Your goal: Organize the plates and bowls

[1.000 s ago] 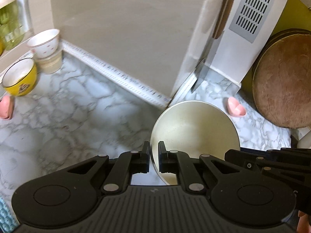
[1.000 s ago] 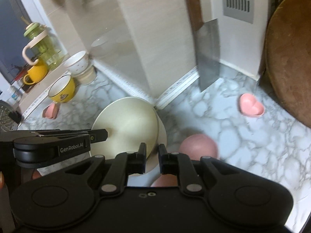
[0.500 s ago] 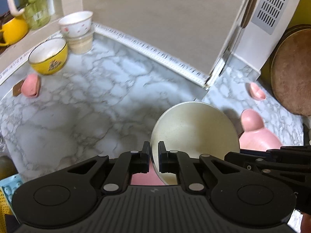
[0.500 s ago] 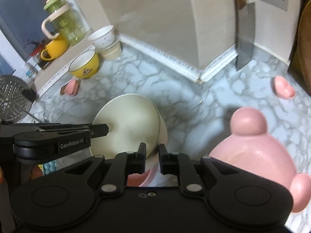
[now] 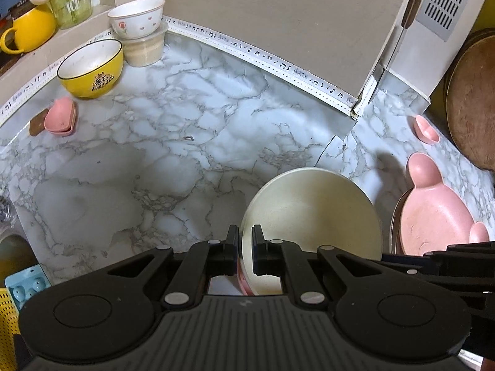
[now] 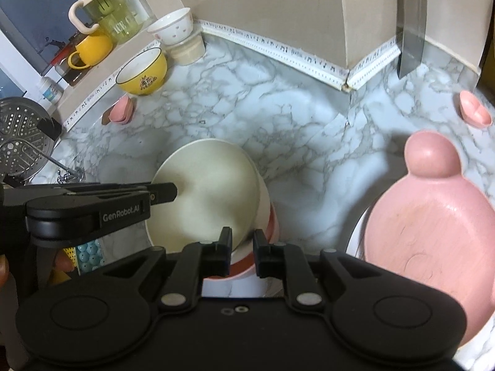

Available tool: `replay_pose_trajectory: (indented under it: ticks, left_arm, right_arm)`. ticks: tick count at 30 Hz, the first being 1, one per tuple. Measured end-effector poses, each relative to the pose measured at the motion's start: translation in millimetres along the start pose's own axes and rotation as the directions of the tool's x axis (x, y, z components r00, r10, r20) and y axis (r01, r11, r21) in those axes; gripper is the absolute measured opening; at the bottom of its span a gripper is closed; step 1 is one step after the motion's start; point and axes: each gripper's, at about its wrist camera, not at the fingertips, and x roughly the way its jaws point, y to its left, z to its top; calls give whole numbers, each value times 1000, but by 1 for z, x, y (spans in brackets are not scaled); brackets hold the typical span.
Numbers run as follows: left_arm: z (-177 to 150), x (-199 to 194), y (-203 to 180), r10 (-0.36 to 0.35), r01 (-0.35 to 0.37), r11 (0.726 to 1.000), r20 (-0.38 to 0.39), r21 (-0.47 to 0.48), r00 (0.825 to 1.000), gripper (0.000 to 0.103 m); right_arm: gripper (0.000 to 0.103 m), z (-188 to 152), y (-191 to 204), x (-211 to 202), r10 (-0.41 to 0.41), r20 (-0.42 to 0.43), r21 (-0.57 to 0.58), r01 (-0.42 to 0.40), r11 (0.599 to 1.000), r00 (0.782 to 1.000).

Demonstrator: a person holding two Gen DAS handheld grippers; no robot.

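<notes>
A stack of plates, cream plate (image 5: 312,232) on top and a pink rim (image 5: 243,281) beneath, hangs tilted over the marble counter. My left gripper (image 5: 245,244) is shut on its left edge. My right gripper (image 6: 243,244) is shut on the opposite edge, where the cream plate (image 6: 204,198) and pink rim (image 6: 273,222) show between its fingers. Each gripper shows in the other's view: the right gripper (image 5: 433,256), the left gripper (image 6: 161,190). A pink bear-shaped plate (image 6: 433,216) lies on a pale plate to the right.
At the back left stand a yellow bowl (image 5: 89,68) and a white flowered bowl (image 5: 136,21) on a beige tub. Small pink dishes (image 5: 60,117) (image 5: 427,128) lie on the counter. A cleaver (image 6: 411,31) hangs by the corner, a round wooden board (image 5: 473,102) leans right, a steamer basket (image 6: 21,136) sits left.
Both grippers have drawn back from the wall corner and sunk with the stack. The pink bear-shaped plate and the left bowls have come into view. Neither grip has changed.
</notes>
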Motion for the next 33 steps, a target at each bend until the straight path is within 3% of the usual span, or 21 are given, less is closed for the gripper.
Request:
replay_pose_trajectory:
  ticks: [13,33]
  left_arm:
    - [-1,-2,-3,0,0,999,-5,43,1000,7]
    - [-3,11,0,6,-5,1000,-28,30,1000,7]
  right_arm:
    - [15,-5,-6,-4,31,-15,41,-30,999,999]
    - [18,-9,-10,10,52,-51,62,-49,997,997]
